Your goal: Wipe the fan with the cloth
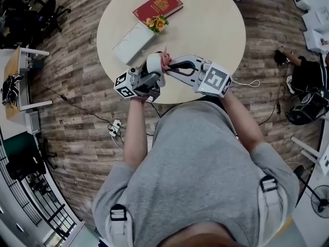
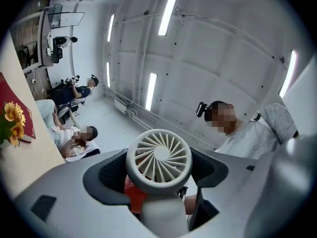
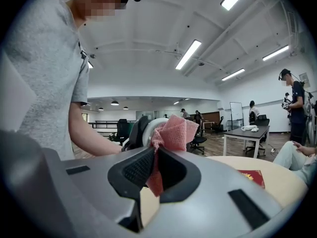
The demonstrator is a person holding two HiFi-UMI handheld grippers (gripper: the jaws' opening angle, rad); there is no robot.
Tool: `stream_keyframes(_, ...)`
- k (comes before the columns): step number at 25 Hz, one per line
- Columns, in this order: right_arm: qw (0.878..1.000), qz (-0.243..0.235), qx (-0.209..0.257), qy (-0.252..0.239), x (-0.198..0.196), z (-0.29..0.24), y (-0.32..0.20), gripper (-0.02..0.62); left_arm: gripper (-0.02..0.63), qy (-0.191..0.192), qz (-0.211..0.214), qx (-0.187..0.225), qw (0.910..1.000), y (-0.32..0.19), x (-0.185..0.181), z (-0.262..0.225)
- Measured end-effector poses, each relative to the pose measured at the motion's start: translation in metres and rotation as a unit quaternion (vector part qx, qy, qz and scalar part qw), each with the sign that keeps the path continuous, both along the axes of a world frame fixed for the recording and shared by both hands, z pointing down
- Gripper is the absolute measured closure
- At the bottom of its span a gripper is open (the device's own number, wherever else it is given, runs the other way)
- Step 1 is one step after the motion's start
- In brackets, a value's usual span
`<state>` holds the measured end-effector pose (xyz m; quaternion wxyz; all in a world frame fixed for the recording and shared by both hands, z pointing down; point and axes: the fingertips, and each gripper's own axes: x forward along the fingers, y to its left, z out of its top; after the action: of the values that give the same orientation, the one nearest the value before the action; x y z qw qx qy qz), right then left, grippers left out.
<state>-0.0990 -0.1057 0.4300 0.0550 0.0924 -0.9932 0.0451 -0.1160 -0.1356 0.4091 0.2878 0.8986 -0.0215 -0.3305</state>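
A small white handheld fan (image 1: 153,62) is held up over the near edge of the round table (image 1: 216,30). My left gripper (image 1: 153,72) is shut on the fan's stem, and in the left gripper view its round grille (image 2: 158,156) faces the camera between the jaws. A pink cloth (image 1: 165,60) is pinched in my right gripper (image 1: 172,68). That cloth (image 3: 173,133) sticks up from the shut jaws and rests against the fan's rim (image 3: 148,127). Some of the cloth (image 2: 134,195) shows red behind the fan head.
Farther back on the table are a red book (image 1: 158,5), a small bunch of orange flowers (image 1: 157,23) and a white box (image 1: 133,42). Cables and a power strip (image 1: 114,129) lie on the wooden floor by the table. Other people sit and stand around the room.
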Motion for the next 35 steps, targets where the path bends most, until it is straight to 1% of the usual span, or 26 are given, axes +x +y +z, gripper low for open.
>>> stream_keyframes(4, 0.999, -0.020, -0.014, -0.021, -0.002, -0.011, 0.012, 0.565, 0.232, -0.007, -0.001, -0.006, 1.0000, 0.000, -0.002, 0.004)
stream_keyframes(6, 0.999, -0.023, -0.011, -0.033, 0.002, -0.014, 0.012, 0.565, 0.232, -0.008, 0.002, -0.009, 0.9999, 0.001, 0.000, 0.007)
stream_keyframes(9, 0.998, -0.013, -0.006, -0.058, 0.005, -0.018, 0.004, 0.565, 0.232, -0.009, 0.006, -0.009, 0.9999, 0.003, 0.002, 0.009)
stream_keyframes(12, 0.998, 0.011, -0.004, -0.063, 0.006, -0.018, -0.010, 0.565, 0.232, -0.005, 0.012, -0.006, 0.9999, 0.005, 0.002, 0.006)
stream_keyframes(14, 0.998, 0.026, 0.000, -0.055, 0.008, -0.014, -0.017, 0.565, 0.232, -0.003, 0.019, -0.003, 0.9998, 0.008, 0.003, 0.003)
stream_keyframes(17, 0.999, 0.034, 0.004, -0.025, 0.007, -0.005, -0.018, 0.565, 0.232, 0.004, 0.020, 0.003, 0.9998, 0.010, 0.001, -0.004)
stream_keyframes(20, 1.000, 0.024, 0.005, -0.003, 0.000, 0.002, -0.012, 0.566, 0.232, 0.009, 0.005, 0.008, 0.9999, 0.007, -0.006, -0.010)
stream_keyframes(26, 1.000, -0.003, -0.003, 0.014, -0.011, 0.016, 0.006, 0.566, 0.232, 0.023, -0.017, 0.005, 0.9996, -0.005, -0.014, -0.017)
stream_keyframes(30, 1.000, 0.001, -0.016, 0.000, -0.012, 0.016, 0.009, 0.566, 0.232, 0.052, -0.020, -0.002, 0.9985, -0.010, -0.018, -0.021)
stream_keyframes(33, 1.000, -0.012, -0.011, 0.019, -0.010, 0.026, 0.013, 0.566, 0.232, 0.080, -0.022, -0.006, 0.9966, -0.014, -0.023, -0.023)
stream_keyframes(35, 0.999, -0.022, -0.015, 0.024, -0.009, 0.030, 0.017, 0.566, 0.232, 0.080, -0.027, -0.010, 0.9963, -0.019, -0.024, -0.022)
